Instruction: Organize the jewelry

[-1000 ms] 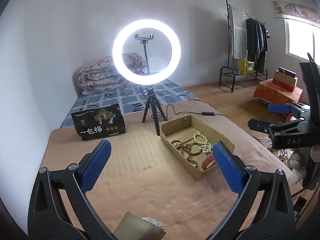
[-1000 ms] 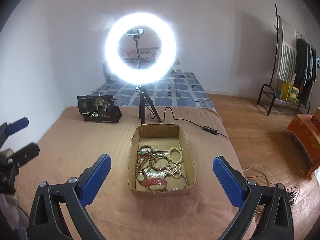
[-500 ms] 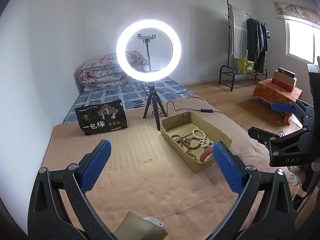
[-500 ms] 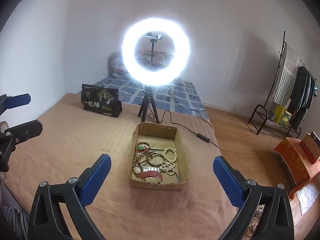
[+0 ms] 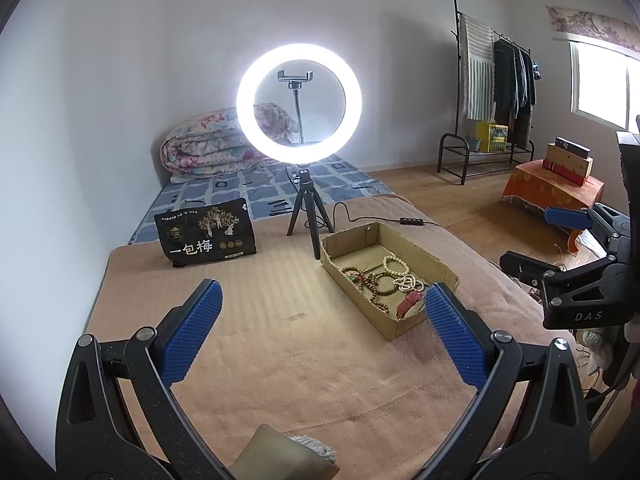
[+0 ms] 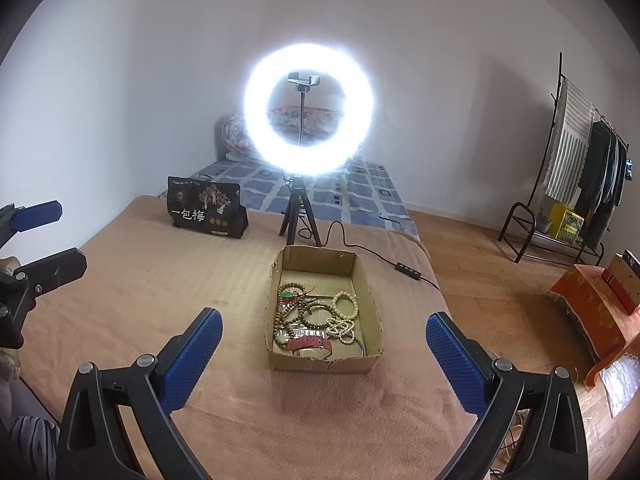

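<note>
Left wrist view: my left gripper [image 5: 320, 312] hangs wide open and empty above the brown blanket [image 5: 280, 360]; the cardboard box [image 5: 416, 252] of bead bracelets [image 5: 384, 280] lies ahead, right.

Right wrist view: my right gripper [image 6: 324, 334], equally spread, holds nothing, the box centred ahead before the ring light [image 6: 310, 110].

A: Your left gripper [image 5: 320, 330]: matte black frame, ribbed blue pads [image 5: 192, 332], silver pivot screws.

B: Your right gripper [image 6: 324, 354] matches; white "DAS" lettering marks its body.
</note>
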### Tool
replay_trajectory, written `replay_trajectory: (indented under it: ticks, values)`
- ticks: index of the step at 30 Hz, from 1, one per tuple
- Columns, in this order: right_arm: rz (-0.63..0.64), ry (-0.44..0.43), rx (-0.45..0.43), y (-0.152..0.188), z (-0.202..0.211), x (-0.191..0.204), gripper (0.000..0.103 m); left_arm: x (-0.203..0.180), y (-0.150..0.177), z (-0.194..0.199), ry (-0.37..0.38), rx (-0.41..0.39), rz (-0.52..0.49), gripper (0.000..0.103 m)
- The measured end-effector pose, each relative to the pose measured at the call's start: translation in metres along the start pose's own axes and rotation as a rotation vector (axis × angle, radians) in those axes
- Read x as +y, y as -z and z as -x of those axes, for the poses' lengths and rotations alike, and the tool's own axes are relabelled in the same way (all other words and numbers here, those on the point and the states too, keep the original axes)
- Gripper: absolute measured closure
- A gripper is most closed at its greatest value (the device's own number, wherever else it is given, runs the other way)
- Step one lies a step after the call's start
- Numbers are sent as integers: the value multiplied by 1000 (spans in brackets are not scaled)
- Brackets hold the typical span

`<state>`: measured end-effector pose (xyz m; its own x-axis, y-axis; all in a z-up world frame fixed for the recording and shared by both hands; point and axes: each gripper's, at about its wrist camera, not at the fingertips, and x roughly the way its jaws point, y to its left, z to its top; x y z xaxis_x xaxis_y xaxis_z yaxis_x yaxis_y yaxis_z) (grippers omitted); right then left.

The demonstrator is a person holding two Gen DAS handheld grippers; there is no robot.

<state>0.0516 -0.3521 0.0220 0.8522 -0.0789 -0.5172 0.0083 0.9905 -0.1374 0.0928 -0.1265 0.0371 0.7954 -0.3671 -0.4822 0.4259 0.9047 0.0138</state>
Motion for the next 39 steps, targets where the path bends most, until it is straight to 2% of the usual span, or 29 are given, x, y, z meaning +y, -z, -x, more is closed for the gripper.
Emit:
replay_trajectory:
  ticks: [39]
  values:
    - [-43, -3, 29, 0, -1, -11, 0, -5, -4, 5, 2, 9, -14, 0]
